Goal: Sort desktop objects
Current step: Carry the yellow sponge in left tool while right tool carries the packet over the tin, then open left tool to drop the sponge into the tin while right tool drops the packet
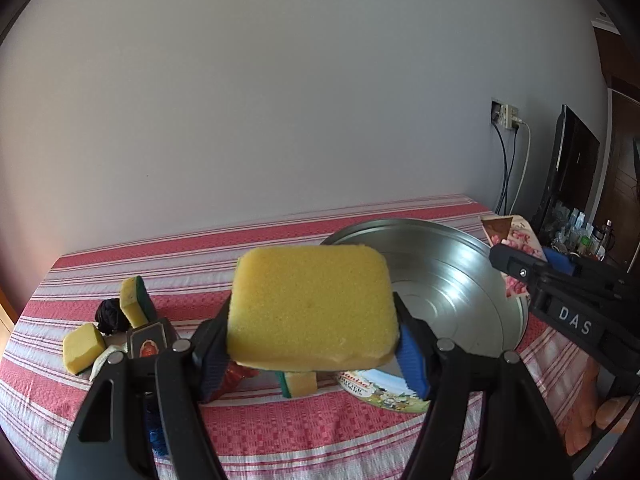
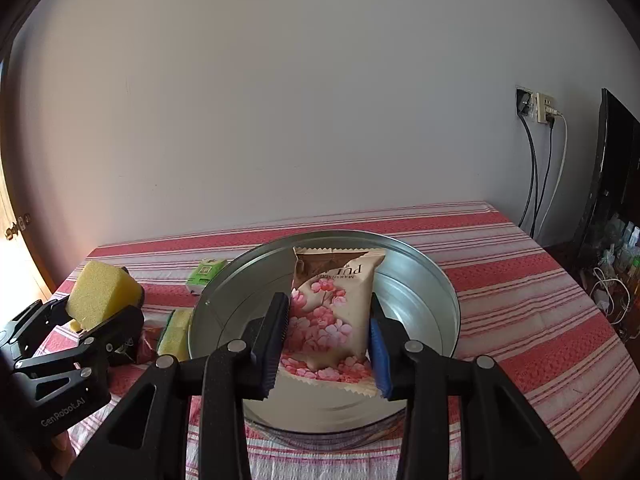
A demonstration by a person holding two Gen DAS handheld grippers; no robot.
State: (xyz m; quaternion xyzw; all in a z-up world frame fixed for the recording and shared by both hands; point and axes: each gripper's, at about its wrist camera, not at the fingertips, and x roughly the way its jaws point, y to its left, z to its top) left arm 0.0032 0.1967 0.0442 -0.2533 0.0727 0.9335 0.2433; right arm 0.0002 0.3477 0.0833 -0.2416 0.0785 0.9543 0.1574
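The yellow sponge (image 1: 312, 308) is up off the table, pinched flat between the blue pads of the left gripper (image 1: 312, 344), held out in front of the round metal tin (image 1: 452, 280). Over on the other side, the right gripper (image 2: 328, 336) has its fingers clamped on a flowered snack packet (image 2: 332, 312), and that packet hangs above the inside of the tin (image 2: 420, 280), apart from its floor as far as I can see. From the right wrist view the left gripper (image 2: 96, 312) shows just left of the tin with the sponge (image 2: 100, 292) in its grip.

Down on the red-striped tablecloth (image 1: 320, 424) lies the rest: two more yellow-and-green sponges (image 1: 134, 306) left of the held one, a black bundle (image 1: 112, 316) between them, a small dark box (image 1: 149, 340) just beside. A green-and-white packet (image 2: 206, 274) sits behind the tin's left rim. Cables (image 2: 536, 176) drop from a wall socket at the right.
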